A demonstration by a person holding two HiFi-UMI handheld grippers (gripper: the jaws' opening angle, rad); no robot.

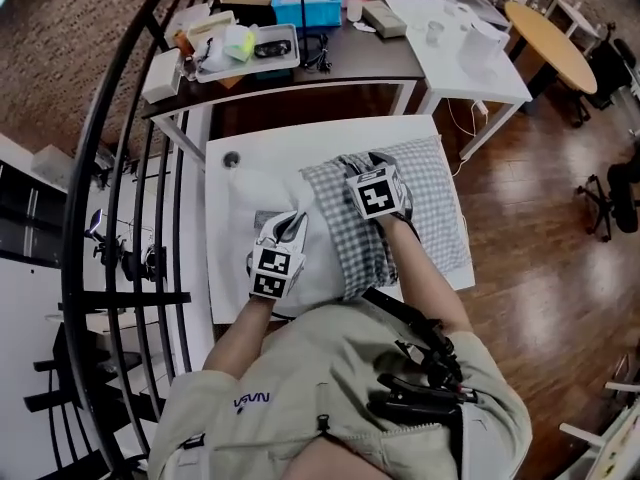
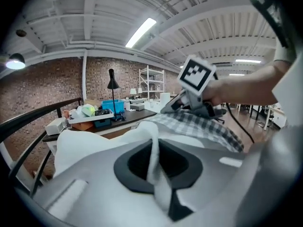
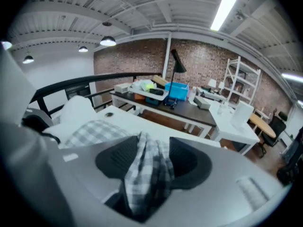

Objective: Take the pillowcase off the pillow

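A white pillow [image 1: 258, 196] lies on the white table [image 1: 225, 268], its right part still inside a grey checked pillowcase [image 1: 432, 208]. My left gripper [image 1: 292, 226] is at the pillow's near bare end; in the left gripper view [image 2: 153, 148] its jaws are shut on a thin fold of the white pillow [image 2: 90, 145]. My right gripper [image 1: 368, 164] sits over the bunched mouth of the pillowcase. In the right gripper view its jaws [image 3: 149, 162] stand apart with a loose bunch of checked pillowcase [image 3: 90, 131] hanging between them.
Behind the table stands a dark desk [image 1: 370, 60] with a tray and a blue bin [image 1: 306, 0]. A white table [image 1: 470, 63] and a round wooden table [image 1: 552, 38] are at the back right. A black curved railing [image 1: 110, 218] runs along the left.
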